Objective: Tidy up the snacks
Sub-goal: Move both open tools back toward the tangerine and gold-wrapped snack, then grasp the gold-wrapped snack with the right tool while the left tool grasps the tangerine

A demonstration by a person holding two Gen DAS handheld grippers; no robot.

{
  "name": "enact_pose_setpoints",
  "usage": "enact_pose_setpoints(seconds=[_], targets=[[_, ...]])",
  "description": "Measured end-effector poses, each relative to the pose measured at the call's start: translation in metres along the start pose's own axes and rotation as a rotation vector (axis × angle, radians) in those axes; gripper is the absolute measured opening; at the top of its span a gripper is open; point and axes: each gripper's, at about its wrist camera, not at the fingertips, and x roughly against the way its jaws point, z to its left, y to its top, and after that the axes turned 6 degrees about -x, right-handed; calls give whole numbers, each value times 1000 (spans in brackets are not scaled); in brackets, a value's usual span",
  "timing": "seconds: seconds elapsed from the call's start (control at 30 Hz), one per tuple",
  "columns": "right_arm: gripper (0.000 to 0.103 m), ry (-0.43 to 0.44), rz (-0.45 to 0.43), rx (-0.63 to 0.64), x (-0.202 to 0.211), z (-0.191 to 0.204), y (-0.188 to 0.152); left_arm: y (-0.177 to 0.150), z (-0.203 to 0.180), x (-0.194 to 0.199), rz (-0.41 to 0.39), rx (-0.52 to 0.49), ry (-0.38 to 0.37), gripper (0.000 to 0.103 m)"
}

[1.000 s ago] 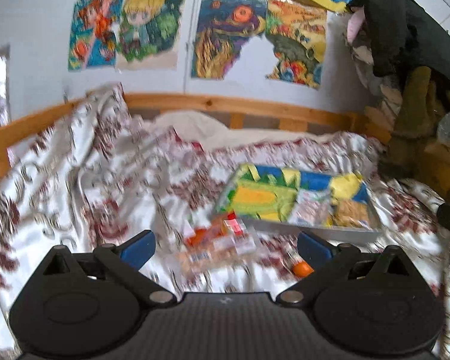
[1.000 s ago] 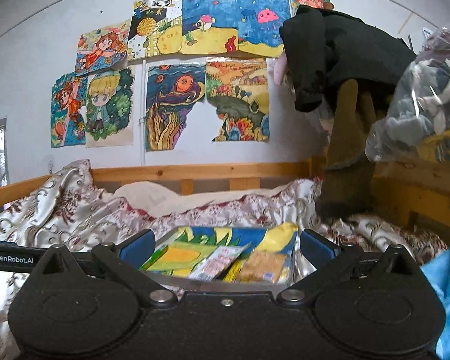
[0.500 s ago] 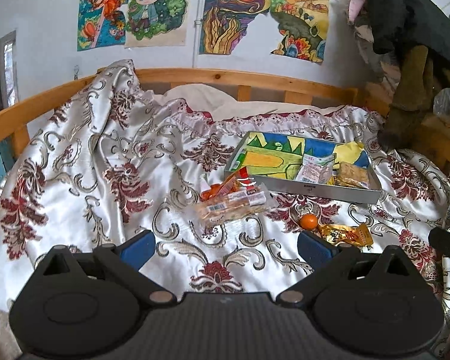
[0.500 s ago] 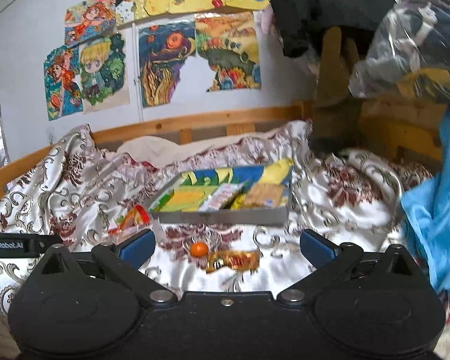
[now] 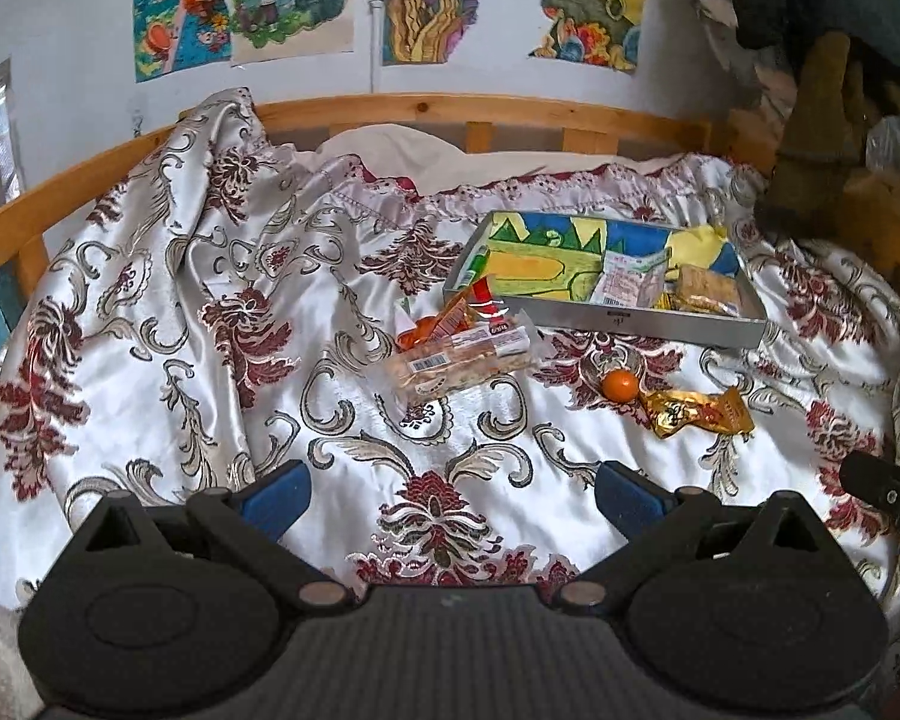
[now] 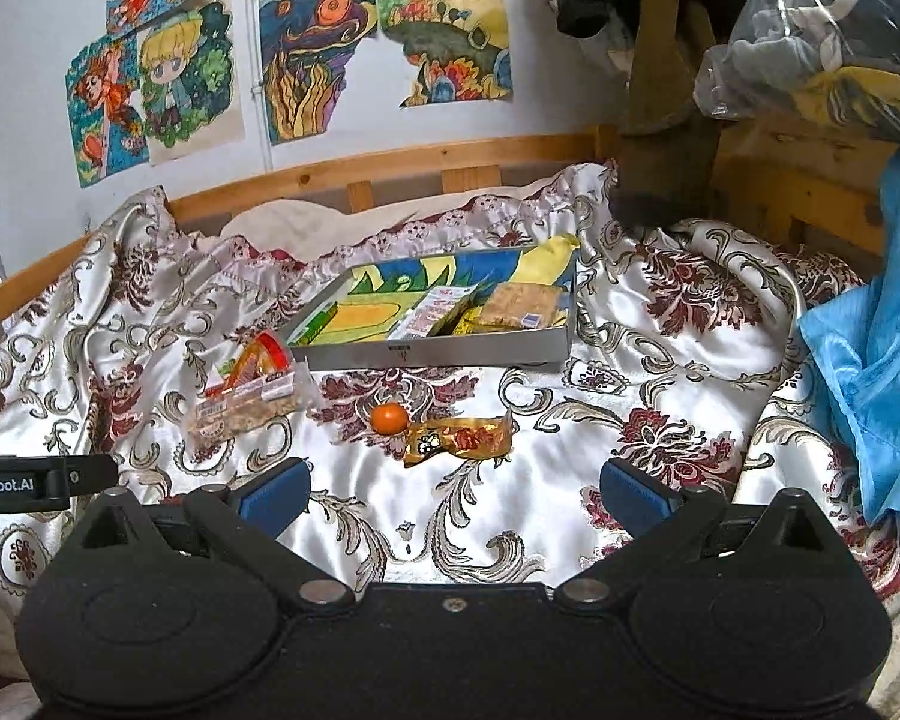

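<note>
Two hand-held grippers, both empty and spread.

The left gripper has its blue-padded jaws wide apart, nothing between them. The right gripper stands just as wide, level beside it, its tip edging into the left wrist view.

floral satin bedspread | wooden bed rail behind bedspread | drawings above rail | blue cloth right of bedspread
</note>
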Motion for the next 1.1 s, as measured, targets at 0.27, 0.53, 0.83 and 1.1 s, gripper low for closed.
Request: enact_pose_setpoints(seconds=[0.27, 0.53, 0.83, 1.1], targets=[[102, 55, 163, -21, -30, -3, 15, 13, 3, -28, 120, 2, -70, 103], [102, 103, 351, -141, -85, -16, 35, 27, -9, -75, 161, -132, -15, 103], [102, 51, 381, -83, -130, -18, 46, 35, -13, -112, 180, -147, -45, 103], [102, 65, 398, -48, -152, -18, 56, 47, -31, -140, 108, -203, -73, 103]])
